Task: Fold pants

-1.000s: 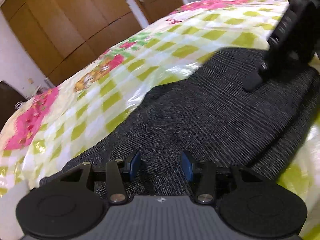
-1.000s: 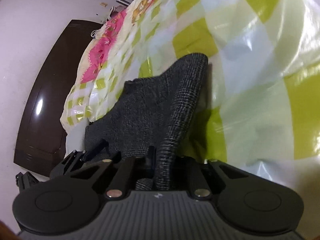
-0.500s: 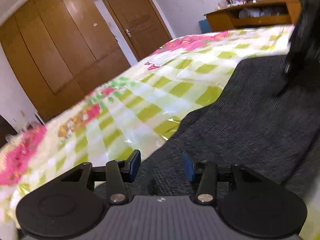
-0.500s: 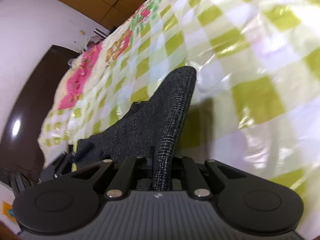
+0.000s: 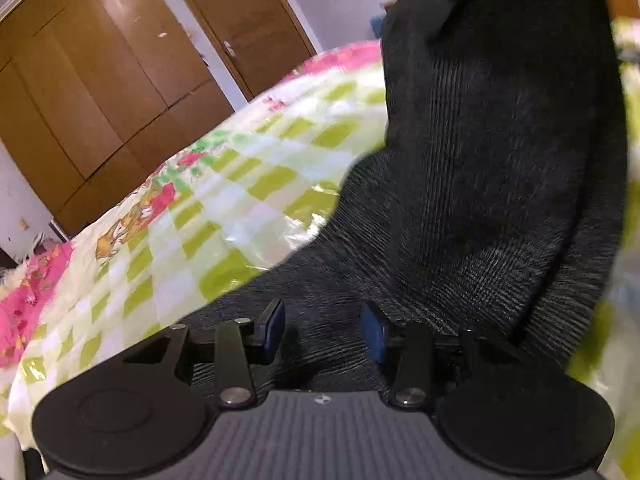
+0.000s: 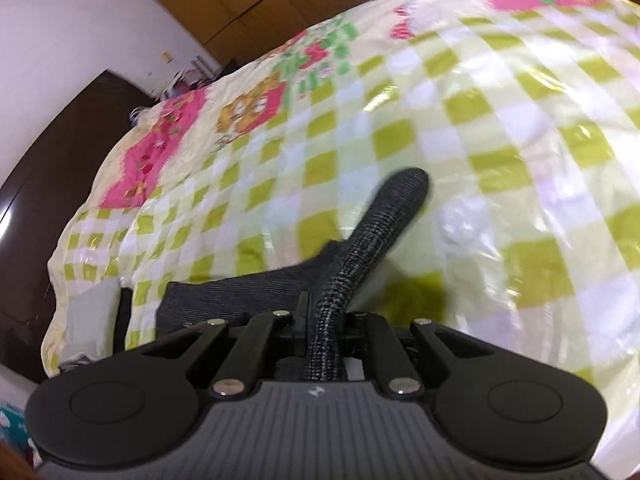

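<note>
Right claw [image 6: 322, 320] is pinching a bunched edge of the pants [image 6: 360, 248], pads pressed tight on the dark knit fabric, w/ that end lifted off the bed [image 6: 520, 128]. Your left claw [image 5: 322, 326] sits part-spread and is closing a little; the pants lie under and between its blue pads [image 5: 276, 320], but nothing is gripped that I can see.

Step in hand, I'd say: carrying the raised end over to make the fold. Next move prob. calls for you to swing the right claw toward the near end, lay the fabric edge-to-edge, and keep the left as an anchor.

Vs a sec ago: the pants lay mostly flat in the left view; now a tall dark curtain of cloth rises on the right. Right view shows more checked bedspread, less fabric.
</note>
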The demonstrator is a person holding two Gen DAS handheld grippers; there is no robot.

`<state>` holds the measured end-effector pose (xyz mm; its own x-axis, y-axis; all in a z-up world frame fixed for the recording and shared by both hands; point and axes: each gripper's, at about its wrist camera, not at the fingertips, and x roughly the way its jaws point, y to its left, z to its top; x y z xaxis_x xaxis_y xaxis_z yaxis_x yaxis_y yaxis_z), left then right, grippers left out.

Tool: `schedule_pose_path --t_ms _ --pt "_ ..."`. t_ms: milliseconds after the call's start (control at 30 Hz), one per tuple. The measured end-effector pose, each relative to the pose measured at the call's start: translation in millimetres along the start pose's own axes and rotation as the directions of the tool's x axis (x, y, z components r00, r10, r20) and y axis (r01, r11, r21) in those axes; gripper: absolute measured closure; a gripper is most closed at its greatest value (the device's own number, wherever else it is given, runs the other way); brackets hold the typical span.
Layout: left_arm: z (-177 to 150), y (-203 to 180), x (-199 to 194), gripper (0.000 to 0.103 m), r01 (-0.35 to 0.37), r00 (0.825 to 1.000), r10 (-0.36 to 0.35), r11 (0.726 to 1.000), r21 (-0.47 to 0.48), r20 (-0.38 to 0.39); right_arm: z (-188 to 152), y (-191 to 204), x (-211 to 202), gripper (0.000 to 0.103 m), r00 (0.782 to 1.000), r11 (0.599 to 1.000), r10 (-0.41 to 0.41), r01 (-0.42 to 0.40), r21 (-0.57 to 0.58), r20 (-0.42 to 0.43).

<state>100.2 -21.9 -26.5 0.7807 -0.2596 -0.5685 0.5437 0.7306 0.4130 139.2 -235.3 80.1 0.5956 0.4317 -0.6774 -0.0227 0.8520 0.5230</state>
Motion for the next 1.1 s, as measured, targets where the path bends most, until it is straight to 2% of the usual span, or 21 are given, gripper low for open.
schedule_pose_path --t_ms 133,233,300,400,467,533,633,767,900,1100 --pt "-22.7 40.4 -23.9 0.048 -0.1 0.995 0.1 0.994 -0.04 -0.001 12.7 36.8 11.0 0.096 1.0 1.0 -0.005 0.004 -0.031 -0.018" --pt "-49.7 64.6 -34.9 0.048 -0.204 0.978 0.201 0.977 -0.056 -0.048 19.1 66.8 25.8 0.096 0.999 0.998 -0.028 0.026 -0.059 -0.043" --pt "-61.9 75.2 -35.9 0.048 -0.233 0.97 0.226 0.969 -0.081 -0.086 20.6 84.9 37.6 0.096 0.998 0.996 -0.028 0.023 -0.081 -0.057" --pt "-78.0 82.4 -31.3 0.047 -0.215 0.971 0.196 0.967 -0.141 -0.136 18.8 115.5 62.3 0.096 0.996 0.993 -0.026 0.015 -0.12 -0.09" --pt "-79.4 84.2 -24.4 0.049 -0.206 0.973 0.187 0.968 -0.142 -0.136 12.1 136.5 82.6 0.095 0.992 0.988 -0.023 0.004 -0.154 -0.122" --pt "-79.6 83.9 -23.9 0.056 -0.181 0.978 0.162 0.972 -0.151 -0.132 2.7 156.1 100.3 0.095 0.989 0.981 -0.024 -0.006 -0.196 -0.149" --pt "-80.4 84.9 -20.2 0.056 -0.158 0.982 0.139 0.975 -0.157 -0.127 -14.0 180.2 128.7 0.095 0.982 0.97 -0.035 -0.012 -0.244 -0.188" --pt "-83.3 90.6 -15.7 0.056 -0.135 0.986 0.114 0.974 -0.183 -0.12 -33.9 197.7 157.8 0.095 0.971 0.968 -0.052 -0.008 -0.249 -0.232" --pt "-86.4 96.7 -15.7 0.056 -0.108 0.99 0.085 0.97 -0.218 -0.113 -43.8 207.2 167.4 0.095 0.97 0.966 -0.068 0.005 -0.259 -0.233" --pt "-86.9 101.6 -12.3 0.056 -0.101 0.991 0.079 0.97 -0.22 -0.107 -40.7 217.2 164.0 0.095 0.975 0.973 -0.051 0.0 -0.231 -0.217"
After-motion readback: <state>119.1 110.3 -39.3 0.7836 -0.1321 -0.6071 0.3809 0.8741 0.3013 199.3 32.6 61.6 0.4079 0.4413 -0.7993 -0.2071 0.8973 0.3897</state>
